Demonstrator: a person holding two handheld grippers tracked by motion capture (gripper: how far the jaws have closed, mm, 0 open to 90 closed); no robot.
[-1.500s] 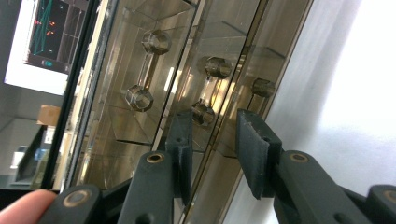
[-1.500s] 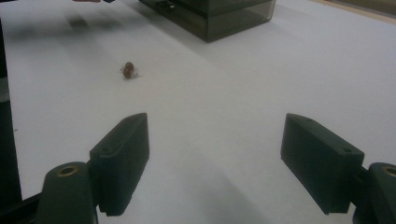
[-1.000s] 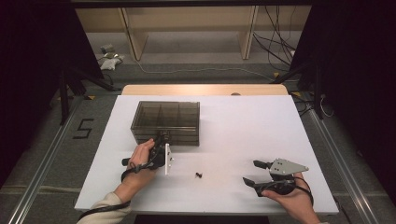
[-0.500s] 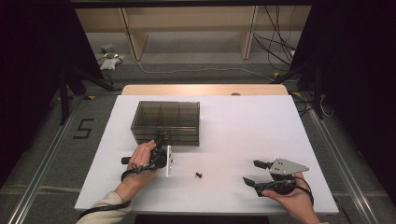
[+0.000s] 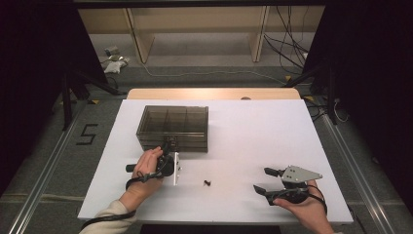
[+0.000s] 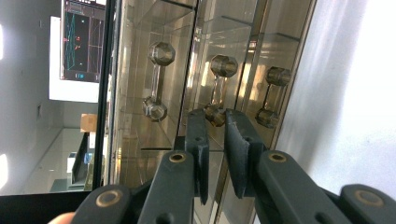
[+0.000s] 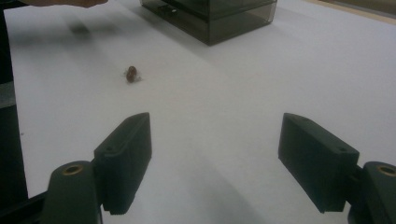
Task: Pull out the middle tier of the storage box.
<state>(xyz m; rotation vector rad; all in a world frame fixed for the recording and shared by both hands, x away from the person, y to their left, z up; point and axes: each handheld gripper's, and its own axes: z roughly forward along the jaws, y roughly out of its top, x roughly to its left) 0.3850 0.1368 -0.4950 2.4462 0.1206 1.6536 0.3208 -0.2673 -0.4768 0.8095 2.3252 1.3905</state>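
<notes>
You are clenching the left claw (image 6: pixel 215 140) around the middle drawer handle (image 6: pixel 219 88) of the smoked plastic drawer box (image 5: pixel 173 127) at the counter's (image 5: pixel 243 126) left-centre; the handle is rigid, slick and light, so grip its shaft. The right claw (image 5: pixel 267 179) is resting released, a small dark object (image 5: pixel 208 183) is too tiny to identify, and the drawer contents are obscured.

The left hand (image 5: pixel 146 168) is holding the left gripper (image 6: pixel 215 135) rolled onto its side, jaws nearly closed with a narrow gap between them. The right hand (image 5: pixel 304 207) is holding the right gripper (image 7: pixel 215 163) low and level, jaws standing wide apart, gripping nothing.
</notes>
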